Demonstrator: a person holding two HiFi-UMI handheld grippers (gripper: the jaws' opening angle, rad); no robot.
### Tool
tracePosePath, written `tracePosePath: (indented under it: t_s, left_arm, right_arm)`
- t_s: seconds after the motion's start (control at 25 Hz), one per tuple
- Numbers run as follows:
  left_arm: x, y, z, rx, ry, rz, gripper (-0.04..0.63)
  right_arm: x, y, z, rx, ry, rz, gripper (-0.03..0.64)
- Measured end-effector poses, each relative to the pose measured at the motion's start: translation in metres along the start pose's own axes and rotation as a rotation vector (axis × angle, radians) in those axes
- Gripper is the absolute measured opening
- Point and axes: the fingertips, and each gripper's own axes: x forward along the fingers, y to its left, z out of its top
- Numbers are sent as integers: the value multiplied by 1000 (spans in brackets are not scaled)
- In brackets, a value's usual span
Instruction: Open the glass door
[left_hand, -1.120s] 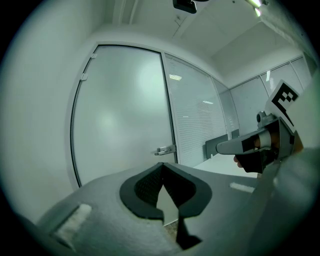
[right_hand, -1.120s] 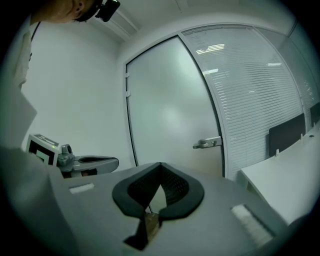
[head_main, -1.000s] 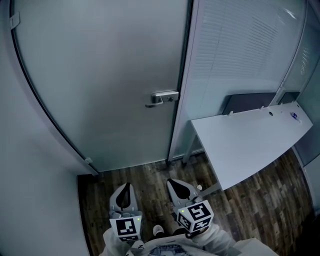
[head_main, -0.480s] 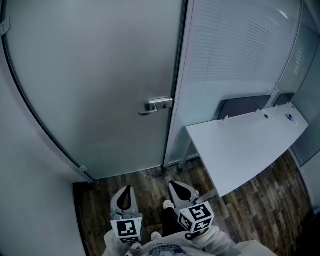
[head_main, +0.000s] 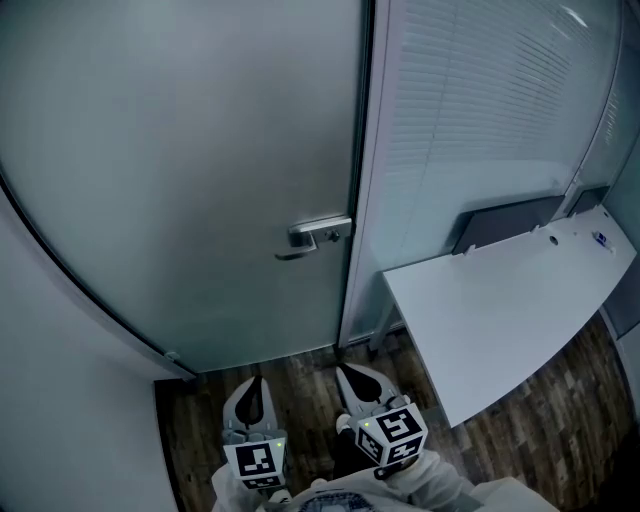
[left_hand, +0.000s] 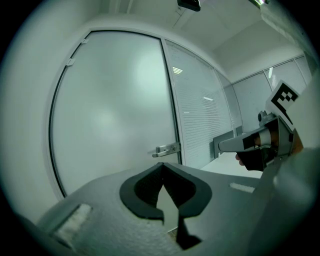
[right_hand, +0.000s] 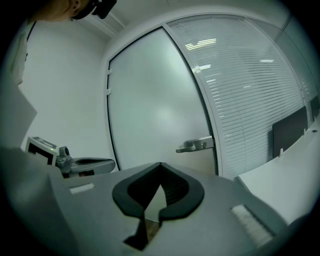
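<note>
Bare floor (head_main: 300, 372) lies open up to the closed glass door (head_main: 200, 170); worktop (head_main: 500, 310) blocks the right; wall (head_main: 60, 430) hems the left.

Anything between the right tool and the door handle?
Nothing visible. The handle on the glass door shows clear ahead of the right tool, which is shut and empty. The white desk sits off to the right, outside that line.

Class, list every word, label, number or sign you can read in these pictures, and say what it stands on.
No readable text anywhere.
left gripper and right gripper: black-and-white square marker patterns, no letters.
desk: small blue mark, too small to read.
</note>
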Motion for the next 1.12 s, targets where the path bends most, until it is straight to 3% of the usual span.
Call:
tracePosePath:
  t_s: [0.52,1.12]
  left_arm:
    - [125,-30,27,31,22,-26,5]
    - [198,-27,36,132,71,44,6]
  right_arm:
    - [63,-95,29,33,19,7,5]
    - [105,-160,46,86,24,46,5]
